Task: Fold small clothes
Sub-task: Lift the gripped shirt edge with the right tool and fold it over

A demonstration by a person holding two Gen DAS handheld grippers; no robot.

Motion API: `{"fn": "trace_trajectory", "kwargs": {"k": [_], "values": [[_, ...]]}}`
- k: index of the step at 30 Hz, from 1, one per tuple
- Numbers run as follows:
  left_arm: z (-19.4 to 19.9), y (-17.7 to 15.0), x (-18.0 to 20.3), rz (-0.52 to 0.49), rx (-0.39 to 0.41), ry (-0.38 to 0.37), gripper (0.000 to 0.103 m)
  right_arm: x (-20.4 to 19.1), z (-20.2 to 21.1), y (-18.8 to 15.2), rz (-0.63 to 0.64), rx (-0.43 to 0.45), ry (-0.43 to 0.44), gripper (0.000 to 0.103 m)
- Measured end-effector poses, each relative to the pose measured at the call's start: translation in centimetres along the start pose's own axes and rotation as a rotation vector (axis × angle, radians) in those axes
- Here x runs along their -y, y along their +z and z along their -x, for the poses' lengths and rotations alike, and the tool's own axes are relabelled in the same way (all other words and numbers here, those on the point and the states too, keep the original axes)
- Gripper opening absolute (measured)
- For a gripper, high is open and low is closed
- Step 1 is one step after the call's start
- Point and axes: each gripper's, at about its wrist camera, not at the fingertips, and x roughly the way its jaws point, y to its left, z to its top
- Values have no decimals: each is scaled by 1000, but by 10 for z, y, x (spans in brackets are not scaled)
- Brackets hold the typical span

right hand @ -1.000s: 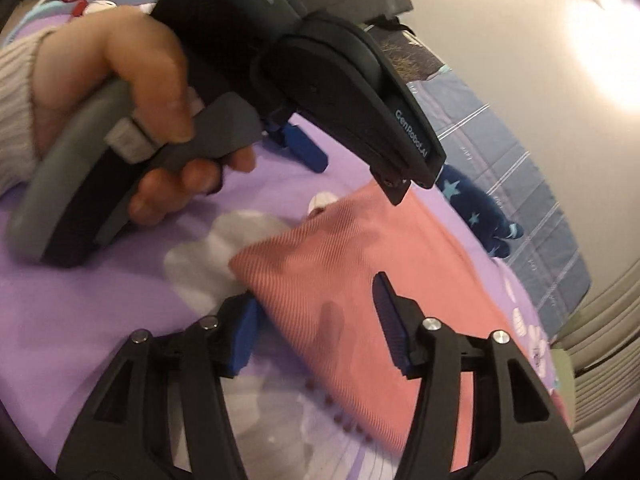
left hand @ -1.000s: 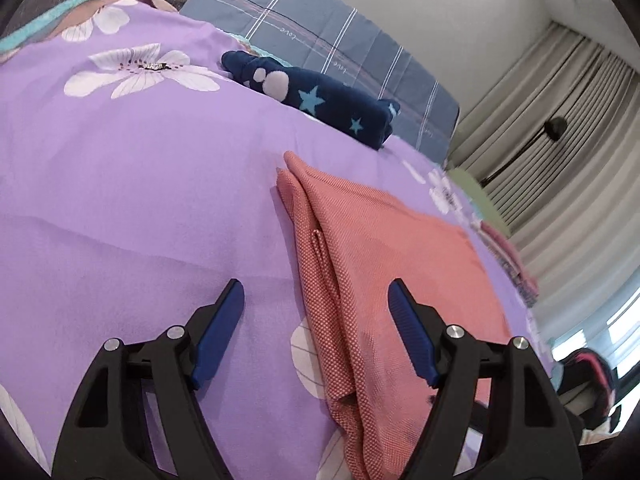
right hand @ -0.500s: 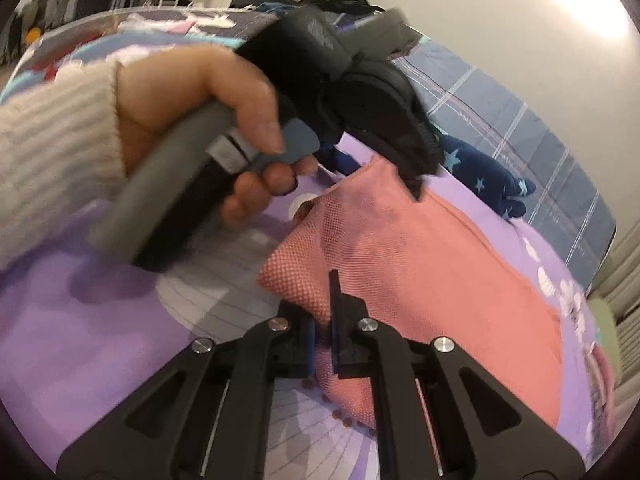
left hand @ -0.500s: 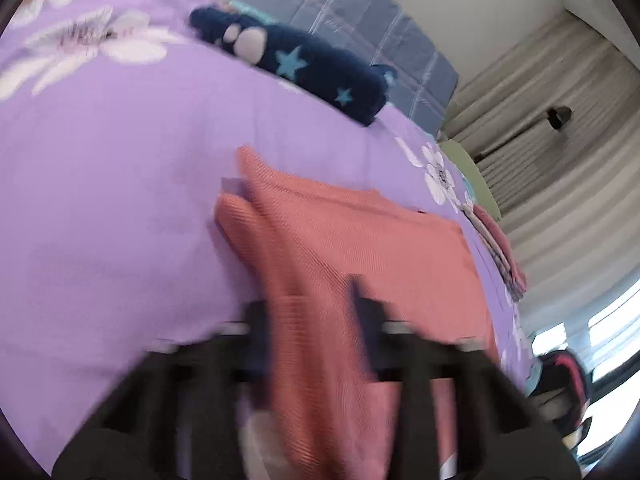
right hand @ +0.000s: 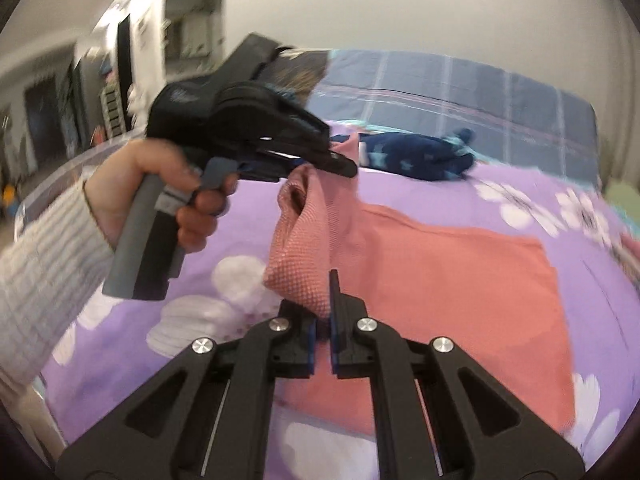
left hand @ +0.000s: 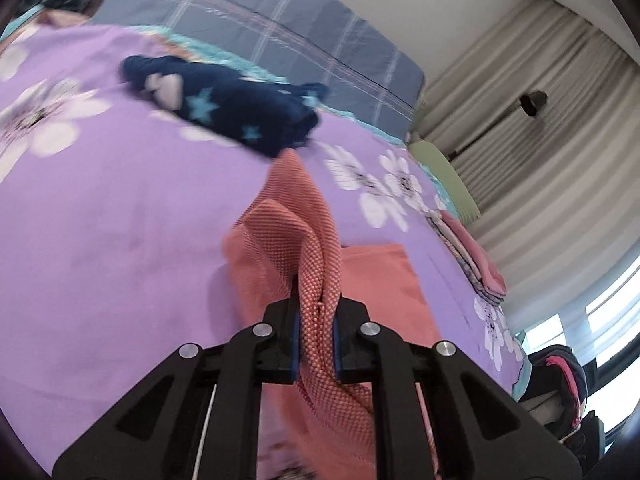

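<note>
A salmon-pink knit garment (right hand: 440,280) lies on the purple flowered bed cover (left hand: 100,220). My left gripper (left hand: 316,328) is shut on one near corner of the garment (left hand: 312,240) and holds it lifted off the bed. My right gripper (right hand: 322,332) is shut on the other near corner. The left gripper also shows in the right wrist view (right hand: 340,162), held by a hand, with the raised edge bunched between the two grippers. The far part of the garment still lies flat.
A dark blue star-patterned garment (left hand: 224,112) lies at the far side, also in the right wrist view (right hand: 416,154). A grey checked pillow (left hand: 260,28) lies behind it. A stack of folded clothes (left hand: 472,256) sits at the right edge, near curtains.
Both grippers were open over the garment's near edge a second ago. Both have shut on its corners and lifted the edge up off the bed.
</note>
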Motion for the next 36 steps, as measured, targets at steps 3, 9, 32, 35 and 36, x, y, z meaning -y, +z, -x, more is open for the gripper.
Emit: {"fn": "trace_trajectory", "kwargs": {"k": [3,9,32,35,36], "values": [[-31,5,47,-76,-37,7,11,45,15,-7,-133,3,24,5],[-101,-3,131,-238,-107,46,11,135,45,-36,-342,29,-3,5],[-127,-72,221,-707,-41,346,79,251,42,-130,-781,-94,183,7],[-98,-103,207,-756,-46,367,81,253,43,-132,-800,-99,193,14],[-92,-112,202,-760,-51,376,81,252,43,-132,-798,-98,192,16]]}}
